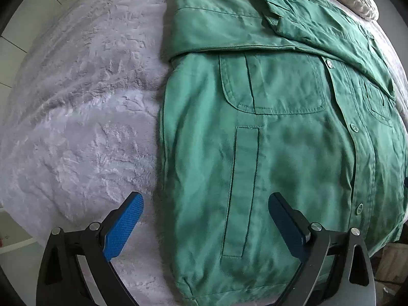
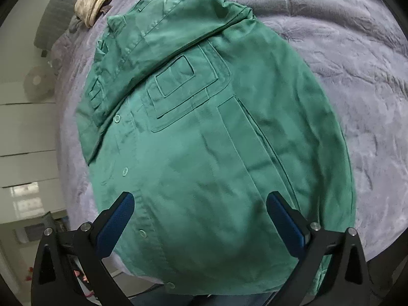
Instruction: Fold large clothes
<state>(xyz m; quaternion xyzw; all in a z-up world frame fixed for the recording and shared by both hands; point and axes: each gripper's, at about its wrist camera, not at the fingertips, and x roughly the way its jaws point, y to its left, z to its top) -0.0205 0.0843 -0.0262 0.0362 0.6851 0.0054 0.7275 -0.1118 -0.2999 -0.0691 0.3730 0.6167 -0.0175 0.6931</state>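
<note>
Green jacket (image 2: pixel 204 153) flat beneath both claws, left (image 1: pixel 205 219) and right (image 2: pixel 200 216), each spread apart.

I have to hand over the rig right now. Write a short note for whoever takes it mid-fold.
Left claw: open, empty, above the jacket's near left edge.
Right claw: open, empty, above the near hem.
Green jacket: front up, buttoned, on the grey blanket.
Done: both sleeves folded across the chest.
Left: probably fold the body from hem toward collar.
</note>
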